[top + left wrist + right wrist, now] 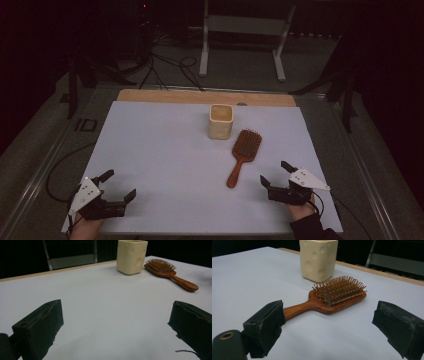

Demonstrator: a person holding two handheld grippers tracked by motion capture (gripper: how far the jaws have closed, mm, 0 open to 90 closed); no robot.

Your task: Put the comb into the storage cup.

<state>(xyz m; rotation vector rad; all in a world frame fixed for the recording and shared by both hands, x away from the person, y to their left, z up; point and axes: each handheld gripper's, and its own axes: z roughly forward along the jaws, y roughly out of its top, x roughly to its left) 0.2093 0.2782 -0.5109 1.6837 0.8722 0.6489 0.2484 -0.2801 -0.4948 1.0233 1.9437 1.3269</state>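
Observation:
A wooden hairbrush (pixel 242 152) lies bristles up on the white sheet (pixel 165 165), its handle pointing toward the near edge. Just behind it stands a cream square cup (pixel 220 121), upright. My right gripper (pixel 276 173) rests near the front right, open and holding nothing, a short way right of the brush handle. In the right gripper view the hairbrush (pixel 329 298) lies ahead between the jaws, with the cup (pixel 318 258) behind it. My left gripper (pixel 119 184) sits at the front left, open, nothing between its jaws. The left gripper view has the cup (pixel 131 256) and hairbrush (pixel 170 273) far off.
A wooden board edge (pixel 200 96) runs along the back of the sheet. Beyond the table stand a white metal frame (pixel 240 35) and loose cables (pixel 170 70) on the dark floor. A cable (pixel 60 165) trails off the left side.

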